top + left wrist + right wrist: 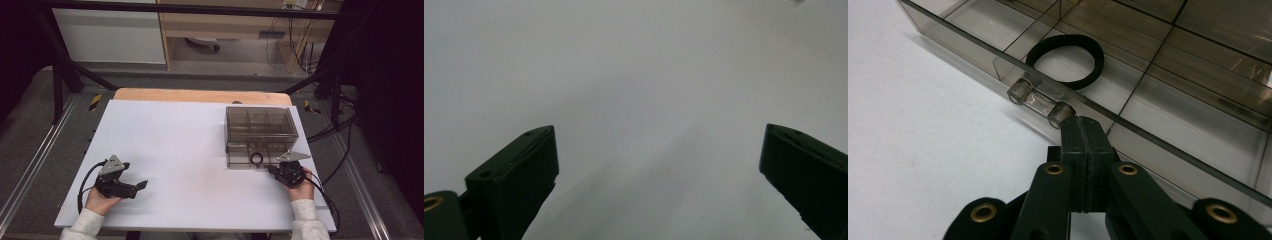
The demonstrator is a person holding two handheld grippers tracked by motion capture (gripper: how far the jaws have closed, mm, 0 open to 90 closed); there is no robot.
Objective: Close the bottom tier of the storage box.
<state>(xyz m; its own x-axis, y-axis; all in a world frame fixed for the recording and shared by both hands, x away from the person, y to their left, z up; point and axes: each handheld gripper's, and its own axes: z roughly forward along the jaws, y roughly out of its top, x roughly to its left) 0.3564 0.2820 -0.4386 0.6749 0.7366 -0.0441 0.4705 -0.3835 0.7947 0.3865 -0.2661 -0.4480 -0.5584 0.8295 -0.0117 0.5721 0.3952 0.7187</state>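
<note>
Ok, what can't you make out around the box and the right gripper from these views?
- Right gripper, right gripper view: jaws shut at the clear latch of the smoky compartment box; actual contact can't be told.
- Black ring: whether the lid is fully closed over it is unclear through the tinted plastic.
- Box's far compartments, high view: too small and dark to tell contents.
- Left gripper, left gripper view: open over the blurred white table.

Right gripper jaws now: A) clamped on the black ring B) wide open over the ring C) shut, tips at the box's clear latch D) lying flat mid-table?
C: in the right gripper view the right gripper has its jaws pressed together, tips at the clear latch on the box; the black ring lies inside, ungripped.
</note>
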